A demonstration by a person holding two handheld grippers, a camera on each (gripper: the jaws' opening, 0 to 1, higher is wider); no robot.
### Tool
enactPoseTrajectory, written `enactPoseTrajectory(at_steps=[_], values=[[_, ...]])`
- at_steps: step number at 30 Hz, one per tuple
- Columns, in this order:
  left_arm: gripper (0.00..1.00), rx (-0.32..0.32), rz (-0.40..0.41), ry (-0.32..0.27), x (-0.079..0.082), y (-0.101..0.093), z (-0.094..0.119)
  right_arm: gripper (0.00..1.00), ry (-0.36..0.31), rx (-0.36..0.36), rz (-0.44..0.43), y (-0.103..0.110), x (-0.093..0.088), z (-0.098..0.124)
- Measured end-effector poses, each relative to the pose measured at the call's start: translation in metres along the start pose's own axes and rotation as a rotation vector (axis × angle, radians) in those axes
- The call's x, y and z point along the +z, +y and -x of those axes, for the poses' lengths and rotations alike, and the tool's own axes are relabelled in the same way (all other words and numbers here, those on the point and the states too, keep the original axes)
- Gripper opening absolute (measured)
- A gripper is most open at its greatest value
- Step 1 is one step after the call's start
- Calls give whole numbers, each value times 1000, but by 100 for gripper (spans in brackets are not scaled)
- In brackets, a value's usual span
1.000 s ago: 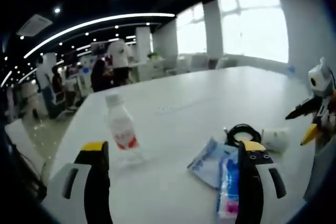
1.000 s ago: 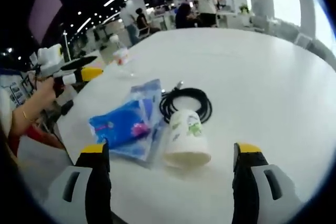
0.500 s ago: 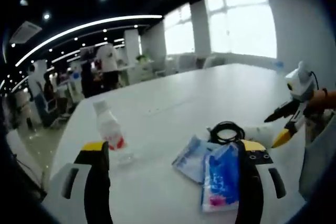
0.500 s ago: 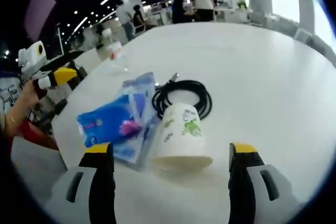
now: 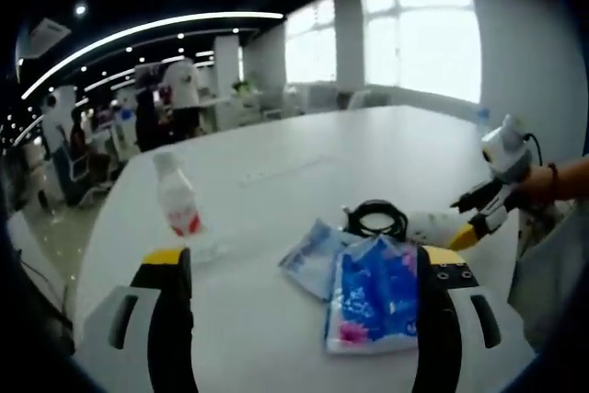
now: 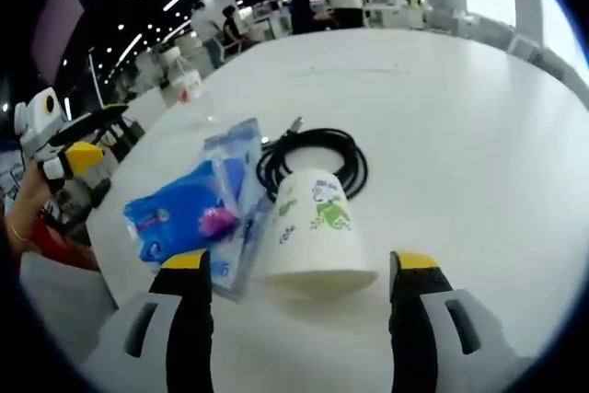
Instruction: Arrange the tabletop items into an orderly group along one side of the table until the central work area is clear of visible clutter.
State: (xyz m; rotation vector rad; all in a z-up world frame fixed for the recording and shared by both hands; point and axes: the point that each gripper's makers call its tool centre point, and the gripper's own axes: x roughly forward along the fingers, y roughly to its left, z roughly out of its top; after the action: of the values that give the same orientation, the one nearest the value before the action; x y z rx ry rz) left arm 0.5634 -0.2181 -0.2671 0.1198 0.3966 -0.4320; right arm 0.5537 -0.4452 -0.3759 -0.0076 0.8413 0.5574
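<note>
In the left gripper view, the left tongs [image 5: 299, 269] are spread wide above the white counter [image 5: 304, 149]; a bottle [image 5: 177, 206] stands beside blue packets [image 5: 373, 294] and a coiled cable [image 5: 375, 219].

In the right gripper view, the right tongs [image 6: 299, 269] gape around a paper cup [image 6: 315, 232] lying against the cable [image 6: 313, 156].

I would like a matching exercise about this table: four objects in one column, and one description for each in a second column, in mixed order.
Objects:
1. paper cup
2. black cable
3. blue packet
4. bottle

Descriptions:
A. coiled in a loop
B. upright, with a red label
C. lying on its side between the right tool's jaws
D. flat on the table, beside the cup

Pairs: 1-C, 2-A, 3-D, 4-B
</note>
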Motion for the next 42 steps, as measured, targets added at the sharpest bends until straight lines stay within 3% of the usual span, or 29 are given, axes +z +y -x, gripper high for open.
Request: enactPoseTrajectory(at_steps=[2,3,6,12,22,30,42], values=[[99,2,-3,10,-3,0,1,73,10,-3,1,0,-2,-1],[99,-1,1,17,-5,-1,1,72,-29,-54,-46,-7,2,-1],[99,-9,10,40,-10,-2,1,65,-6,-30,-50,-5,-2,-2],[99,-29,6,47,-14,-8,3,54,-10,-52,-66,-11,-6,-2],[99,-49,1,58,-15,-14,4,51,-28,-41,-74,-12,-3,1],[99,-61,17,66,-18,-13,5,48,-90,-74,-88,-20,11,12],[99,-100,6,85,-23,-21,5,44,-137,-54,-114,-9,27,25]])
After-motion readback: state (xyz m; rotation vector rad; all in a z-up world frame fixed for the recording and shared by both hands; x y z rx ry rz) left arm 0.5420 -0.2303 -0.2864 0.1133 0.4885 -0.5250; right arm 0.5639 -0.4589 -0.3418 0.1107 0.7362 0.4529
